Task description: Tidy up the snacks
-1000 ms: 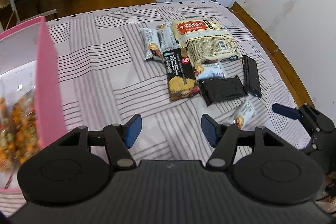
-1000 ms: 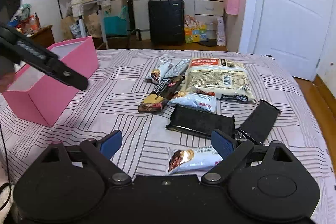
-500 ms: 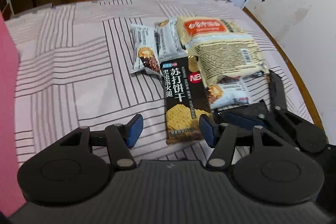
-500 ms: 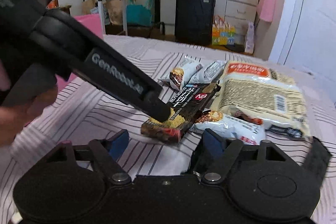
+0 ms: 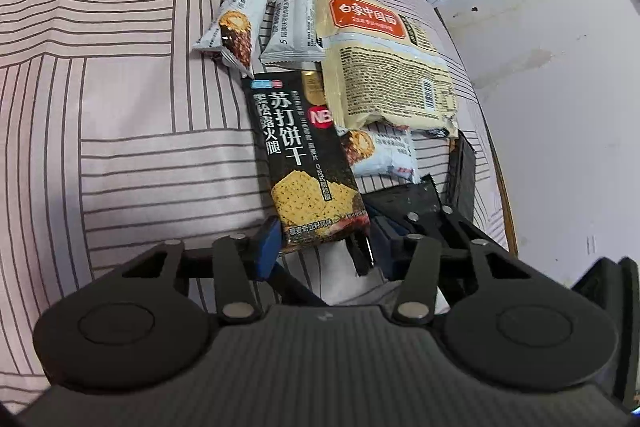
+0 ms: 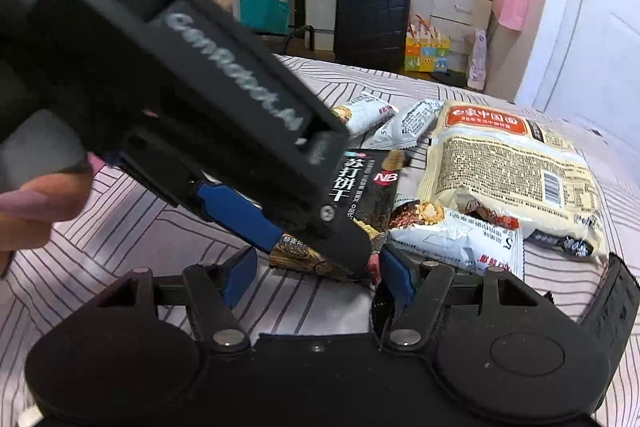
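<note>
Surface: striped bedspread (image 5: 132, 131) on a bed, with a white door and wall behind.
Left gripper (image 5: 326, 245): jaws closing around the near end of the black cracker pack (image 5: 304, 155); the blue pads sit either side of its lower edge, and I cannot tell whether they press it yet.
Cracker pack: lies flat, middle of the snack pile, its far right corner tucked under the yellow noodle bag (image 5: 384, 67).
Right gripper (image 6: 316, 277): jaws also closing, part-open, just beside the same pack end; nothing is clearly gripped.
Advice: let one gripper take the pack, pinch it squarely across its width, and lift gently so the noodle bag and the small white wrappers (image 5: 236, 23) stay put.
Risk: both sets of fingers crowd one corner and may collide.
</note>
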The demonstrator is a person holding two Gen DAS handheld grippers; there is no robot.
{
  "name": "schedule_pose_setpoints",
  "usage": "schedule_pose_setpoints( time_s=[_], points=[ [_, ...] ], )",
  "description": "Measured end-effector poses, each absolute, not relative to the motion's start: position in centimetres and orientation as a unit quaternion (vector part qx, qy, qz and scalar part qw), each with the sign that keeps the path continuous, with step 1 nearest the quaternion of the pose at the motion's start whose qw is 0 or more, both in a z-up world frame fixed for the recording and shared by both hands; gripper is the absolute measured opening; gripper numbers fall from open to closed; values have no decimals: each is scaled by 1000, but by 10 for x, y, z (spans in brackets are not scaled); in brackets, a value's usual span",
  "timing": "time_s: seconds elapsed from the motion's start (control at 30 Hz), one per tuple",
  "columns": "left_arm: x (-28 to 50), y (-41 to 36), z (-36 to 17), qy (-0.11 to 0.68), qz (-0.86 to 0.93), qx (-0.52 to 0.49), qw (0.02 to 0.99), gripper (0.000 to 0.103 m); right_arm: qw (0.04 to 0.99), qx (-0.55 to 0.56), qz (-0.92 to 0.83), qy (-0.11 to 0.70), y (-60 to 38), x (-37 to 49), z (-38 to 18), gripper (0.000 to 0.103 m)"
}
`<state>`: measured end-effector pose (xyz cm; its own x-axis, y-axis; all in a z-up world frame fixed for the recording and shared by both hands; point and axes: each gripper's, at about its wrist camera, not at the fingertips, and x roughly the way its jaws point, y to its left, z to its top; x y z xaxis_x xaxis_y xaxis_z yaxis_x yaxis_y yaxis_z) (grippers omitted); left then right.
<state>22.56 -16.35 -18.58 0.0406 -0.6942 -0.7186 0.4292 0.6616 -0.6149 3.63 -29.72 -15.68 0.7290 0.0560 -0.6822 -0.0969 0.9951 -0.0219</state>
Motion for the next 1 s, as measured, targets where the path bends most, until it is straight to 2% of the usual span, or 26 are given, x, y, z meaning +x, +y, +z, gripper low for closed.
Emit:
schedule_pose_setpoints(
  time_s=[0.13,0.2,0.33,0.43,0.57,0.67,0.83,0.97,1.0],
  points=[
    [229,-158,-186,582,-400,-137,695,45,925,-52,34,375,-291,41,-160,70],
    [233,-157,-188,583,-392,-141,697,39,925,-64,24,375,-287,43,-162,68],
    [237,-151,-189,575,-373,-161,711,39,927,-64,8,370,-281,41,-162,64],
    [238,-149,-188,550,-335,-146,751,40,927,-69,2,369,-277,37,-159,64],
    [239,-147,-196,551,-337,-151,748,41,926,-82,10,368,-271,26,-157,64],
    [233,-145,-196,547,-358,-160,739,30,925,-85,22,370,-269,19,-153,66],
    [225,-151,-199,558,-360,-141,734,28,925,-69,35,373,-276,16,-152,71],
    [226,-153,-204,566,-355,-156,728,28,925,-62,22,373,-279,27,-160,70],
    [226,-154,-204,567,-354,-155,727,28,926,-69,18,370,-277,28,-163,67]
  ],
)
